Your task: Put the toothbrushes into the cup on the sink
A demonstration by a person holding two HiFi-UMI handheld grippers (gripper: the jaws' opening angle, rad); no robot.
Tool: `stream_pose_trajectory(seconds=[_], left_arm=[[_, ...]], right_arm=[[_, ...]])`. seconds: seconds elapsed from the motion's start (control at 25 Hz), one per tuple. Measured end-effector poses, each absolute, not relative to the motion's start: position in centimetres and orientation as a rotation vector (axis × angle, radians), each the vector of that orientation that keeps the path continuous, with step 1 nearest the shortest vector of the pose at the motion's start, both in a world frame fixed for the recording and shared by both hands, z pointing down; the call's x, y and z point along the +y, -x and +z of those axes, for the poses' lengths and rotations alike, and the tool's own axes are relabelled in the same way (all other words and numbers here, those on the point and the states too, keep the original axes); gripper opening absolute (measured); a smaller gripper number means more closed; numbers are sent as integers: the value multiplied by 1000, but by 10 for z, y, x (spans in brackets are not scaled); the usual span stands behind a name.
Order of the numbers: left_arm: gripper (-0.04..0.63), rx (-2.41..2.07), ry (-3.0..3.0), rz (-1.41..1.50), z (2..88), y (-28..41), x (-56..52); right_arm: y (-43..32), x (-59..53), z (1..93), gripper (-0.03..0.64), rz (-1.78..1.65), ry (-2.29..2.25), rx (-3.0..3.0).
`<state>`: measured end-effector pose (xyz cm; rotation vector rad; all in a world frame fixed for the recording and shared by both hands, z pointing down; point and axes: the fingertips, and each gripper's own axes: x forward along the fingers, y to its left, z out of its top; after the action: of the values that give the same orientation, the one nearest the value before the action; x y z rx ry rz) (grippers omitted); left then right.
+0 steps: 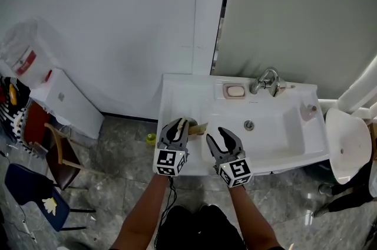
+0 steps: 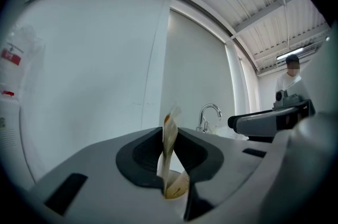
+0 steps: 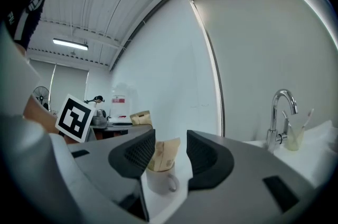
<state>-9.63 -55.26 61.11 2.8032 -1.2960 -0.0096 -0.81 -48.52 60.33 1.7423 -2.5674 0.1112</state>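
A white mug [image 3: 158, 179] stands on the sink's [image 1: 177, 89] front left ledge with brown paper toothbrush packets [image 3: 162, 154] sticking out of it. My left gripper [image 1: 178, 124] is over that spot and hides most of the mug in the head view. It is shut on a thin brown paper toothbrush packet [image 2: 170, 143], which stands upright between the jaws; its tan end [image 1: 198, 127] shows to the gripper's right. My right gripper [image 1: 222, 134] is open over the basin's front edge. In its own view, the right gripper [image 3: 170, 151] frames the mug just ahead, with nothing held.
A soap dish [image 1: 235, 91] and chrome tap [image 1: 268, 81] sit on the back rim, with a glass [image 3: 294, 136] of brushes by the tap. A small pinkish cup [image 1: 307, 110] is on the right ledge. A white chair [image 1: 347, 142] stands right; a cabinet [image 1: 65, 98] and chairs stand left.
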Motion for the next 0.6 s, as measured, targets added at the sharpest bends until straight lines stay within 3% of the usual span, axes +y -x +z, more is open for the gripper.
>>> stream_pose_trajectory(seconds=[0.16, 0.6], left_arm=[[130, -1276, -2819, -37, 607, 98, -548], [133, -1283, -2837, -165, 555, 110, -530]], right_arm=[[10, -484, 605, 197, 119, -1739, -2564], [12, -485, 581, 198, 137, -1739, -2575]])
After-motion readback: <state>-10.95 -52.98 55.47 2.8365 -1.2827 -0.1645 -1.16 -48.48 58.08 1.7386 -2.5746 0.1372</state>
